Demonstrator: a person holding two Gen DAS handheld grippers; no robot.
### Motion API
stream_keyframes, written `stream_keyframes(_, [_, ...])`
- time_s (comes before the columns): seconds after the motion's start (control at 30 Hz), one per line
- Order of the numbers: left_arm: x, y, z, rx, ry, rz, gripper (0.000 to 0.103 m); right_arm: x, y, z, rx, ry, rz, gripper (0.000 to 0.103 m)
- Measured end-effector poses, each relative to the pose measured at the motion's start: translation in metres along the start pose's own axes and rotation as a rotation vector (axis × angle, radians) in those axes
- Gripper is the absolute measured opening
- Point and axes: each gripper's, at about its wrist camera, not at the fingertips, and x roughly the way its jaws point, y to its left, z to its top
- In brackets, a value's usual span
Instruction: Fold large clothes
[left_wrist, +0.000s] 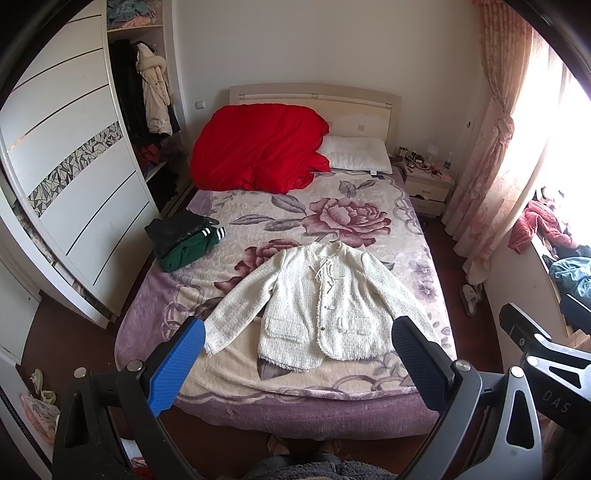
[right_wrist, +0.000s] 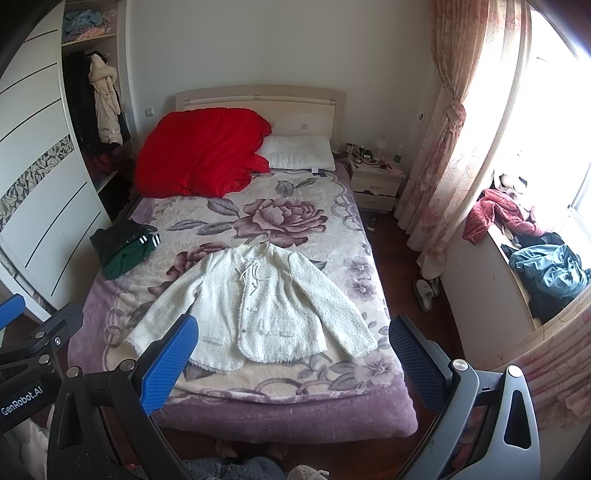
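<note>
A white jacket (left_wrist: 325, 306) lies spread flat on the bed (left_wrist: 295, 413). Above the bed's foot, left tool (left_wrist: 295, 354) and right tool (right_wrist: 291, 354) gape wide, holding nothing.

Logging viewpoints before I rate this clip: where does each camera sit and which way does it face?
Left wrist: sits on the left claw, held above the bed's foot, facing the headboard; its open fingers frame the white jacket, with the right claw's body at the right edge.
Right wrist: sits on the right claw, same height and heading, slightly further right; open fingers, left claw's body at the left edge.
Shared: jacket, floral blanket, red quilt, folded dark clothes.
</note>
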Motion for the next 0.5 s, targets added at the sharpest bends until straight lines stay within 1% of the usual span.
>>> stream_keyframes(0.03, [0.000, 0.002, 0.000, -0.001, -0.002, 0.000, 0.103, -0.004, -0.001, 0.008, -0.002, 0.000, -0.001, 0.103])
stream_keyframes(0.1, [0.000, 0.006, -0.003, -0.001, -0.003, -0.002, 0.103, 0.000, 0.000, -0.001, 0.000, -0.001, 0.000, 0.103])
stream_keyframes(0.13, [0.000, 0.005, -0.002, -0.002, -0.004, -0.002, 0.103, -0.004, -0.002, 0.007, 0.000, -0.002, 0.000, 0.103])
stream_keyframes(0.2, [-0.001, 0.010, -0.005, -0.002, -0.005, -0.003, 0.103, -0.001, -0.001, 0.000, -0.001, -0.002, 0.000, 0.103])
stream_keyframes(0.23, [-0.001, 0.009, -0.005, -0.003, -0.005, -0.004, 0.103, -0.004, -0.002, 0.006, 0.000, -0.003, -0.001, 0.103])
stream_keyframes(0.27, [-0.001, 0.009, -0.006, -0.001, -0.005, -0.002, 0.103, -0.001, -0.001, -0.002, 0.001, -0.003, 0.001, 0.103])
stream_keyframes(0.3, [0.001, 0.008, -0.004, 0.002, -0.001, -0.004, 0.103, -0.004, -0.002, 0.005, 0.002, -0.001, 0.000, 0.103])
stream_keyframes(0.33, [0.001, 0.010, -0.005, 0.004, 0.000, -0.005, 0.103, -0.001, -0.001, -0.003, 0.000, -0.003, 0.000, 0.103])
stream_keyframes(0.43, [0.009, 0.015, -0.002, 0.014, -0.016, 0.022, 0.103, 0.000, -0.004, 0.003, 0.021, 0.007, 0.003, 0.103])
stream_keyframes(0.5, [0.025, 0.019, -0.001, 0.012, -0.028, 0.036, 0.103, 0.010, 0.002, 0.002, 0.041, 0.023, 0.005, 0.103])
